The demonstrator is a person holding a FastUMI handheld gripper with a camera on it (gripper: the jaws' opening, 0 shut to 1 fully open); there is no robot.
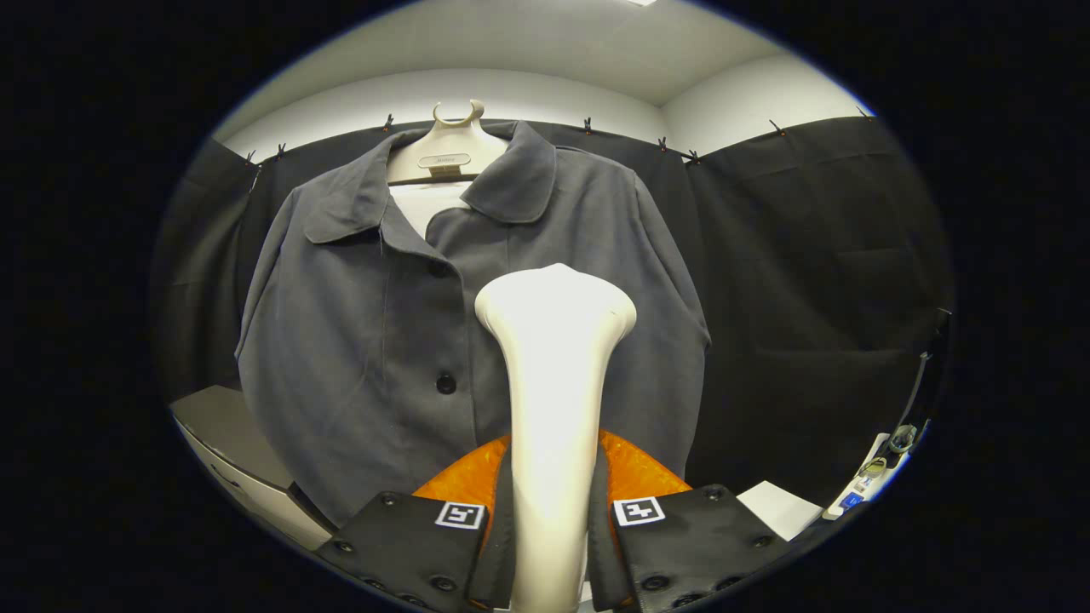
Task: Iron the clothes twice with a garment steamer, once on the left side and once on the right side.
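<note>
You find no legible writing here. The small plate [444,160] on the neck of the hanger form [443,149] carries a mark — too small and blurred for you to read. Each finger of the gripper [549,513] bears a square coded marker [460,515] — a pattern only, no letters or numbers.

Black cloth [809,281] clipped along white walls [511,94]; white ceiling [545,42] above; grey-topped cabinet [230,443] low beside cloth.
</note>
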